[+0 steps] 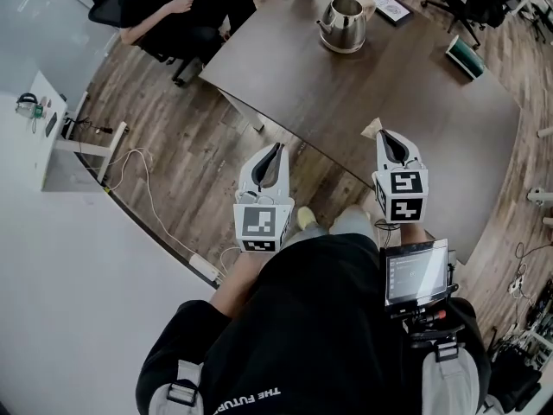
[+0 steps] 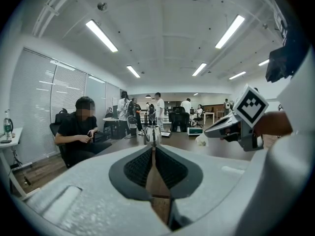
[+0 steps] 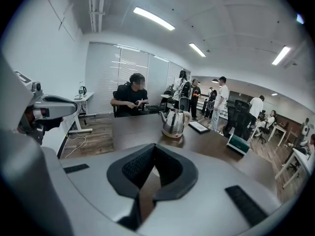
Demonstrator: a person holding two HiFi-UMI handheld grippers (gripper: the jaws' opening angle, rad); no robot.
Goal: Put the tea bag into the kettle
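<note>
A steel kettle (image 1: 343, 22) stands at the far side of the dark brown table (image 1: 328, 93); it also shows in the left gripper view (image 2: 152, 133) and the right gripper view (image 3: 173, 122). A pale tea bag (image 1: 371, 128) lies near the table's front edge. My right gripper (image 1: 385, 134) hangs shut just over and beside it, and a white patch (image 3: 155, 171) shows under its closed jaws (image 3: 153, 149). My left gripper (image 1: 277, 146) is shut and empty, out over the wooden floor left of the table. From there I see the tea bag (image 2: 202, 140) by the right gripper (image 2: 209, 130).
A seated person (image 1: 173, 7) is at the table's far left corner. A framed tablet (image 1: 386, 5) and a green box (image 1: 467, 57) lie on the table beyond the kettle. Cables and a power strip (image 1: 203, 268) run across the floor by a white side desk (image 1: 52, 128).
</note>
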